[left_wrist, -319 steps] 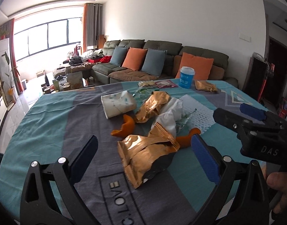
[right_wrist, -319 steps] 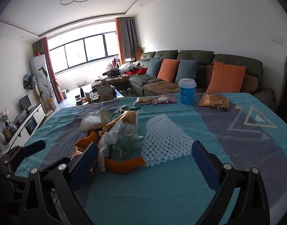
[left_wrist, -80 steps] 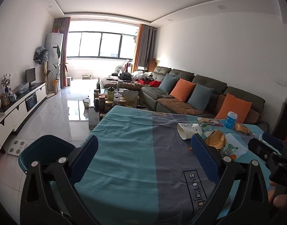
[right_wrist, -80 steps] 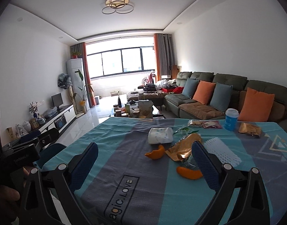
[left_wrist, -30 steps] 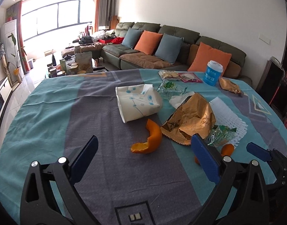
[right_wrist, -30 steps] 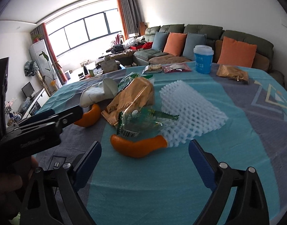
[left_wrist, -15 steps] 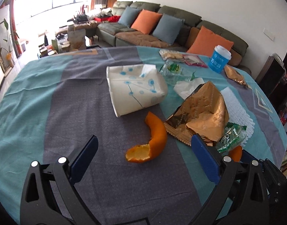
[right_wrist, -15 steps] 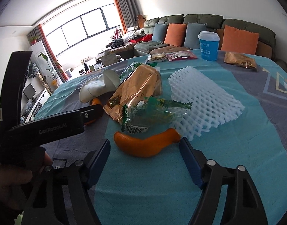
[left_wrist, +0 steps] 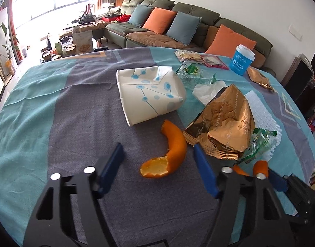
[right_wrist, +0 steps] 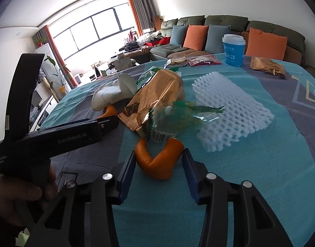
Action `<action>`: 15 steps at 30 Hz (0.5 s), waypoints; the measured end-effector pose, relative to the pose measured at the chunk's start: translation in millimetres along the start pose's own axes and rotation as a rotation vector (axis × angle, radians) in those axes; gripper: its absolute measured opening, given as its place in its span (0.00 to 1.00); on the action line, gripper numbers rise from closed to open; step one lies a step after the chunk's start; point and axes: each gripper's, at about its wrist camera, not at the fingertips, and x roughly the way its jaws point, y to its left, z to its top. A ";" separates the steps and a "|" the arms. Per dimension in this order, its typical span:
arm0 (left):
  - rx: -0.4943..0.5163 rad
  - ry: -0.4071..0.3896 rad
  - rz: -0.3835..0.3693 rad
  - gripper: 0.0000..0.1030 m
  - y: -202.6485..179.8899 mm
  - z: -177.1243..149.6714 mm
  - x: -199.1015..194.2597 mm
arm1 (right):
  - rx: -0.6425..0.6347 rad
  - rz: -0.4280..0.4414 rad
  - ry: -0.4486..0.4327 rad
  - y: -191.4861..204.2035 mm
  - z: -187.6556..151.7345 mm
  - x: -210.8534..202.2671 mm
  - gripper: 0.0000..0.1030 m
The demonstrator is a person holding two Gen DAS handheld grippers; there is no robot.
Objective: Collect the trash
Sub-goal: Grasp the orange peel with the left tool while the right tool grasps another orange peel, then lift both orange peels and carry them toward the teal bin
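Note:
Trash lies on the cloth-covered table [left_wrist: 75,107]. My left gripper [left_wrist: 157,158] is open, with its fingers on either side of a curved orange peel [left_wrist: 169,154]. Beyond it lie a crushed white paper cup [left_wrist: 149,94], a gold snack bag [left_wrist: 225,123] and a green clear wrapper [left_wrist: 258,142]. My right gripper [right_wrist: 158,160] has its fingers closed in on a second orange peel [right_wrist: 159,160], which is bent between them. The green wrapper [right_wrist: 178,119] rests on top of that peel, with the gold bag [right_wrist: 161,90] behind it.
A white foam net [right_wrist: 229,107] lies right of the pile. A blue lidded cup [right_wrist: 233,50], small snack packets [right_wrist: 202,60] and another gold bag [right_wrist: 266,65] sit at the table's far side. A sofa with cushions [left_wrist: 178,26] stands behind.
Both grippers have moved down and forward onto the peels. The left jaws have narrowed around the first peel. The right jaws have closed on the second peel and bent it.

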 end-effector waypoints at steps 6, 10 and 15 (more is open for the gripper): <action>0.014 -0.001 -0.035 0.36 -3.3 -0.6 -1.6 | -0.012 0.013 0.009 2.1 -1.4 -0.1 0.26; 0.013 -0.004 -0.056 0.22 -3.7 -1.8 -3.5 | -0.015 0.017 0.009 2.1 -3.7 -2.2 0.23; 0.001 -0.005 -0.075 0.18 -2.6 -4.4 -6.0 | -0.017 0.022 0.005 1.3 -6.4 -5.6 0.22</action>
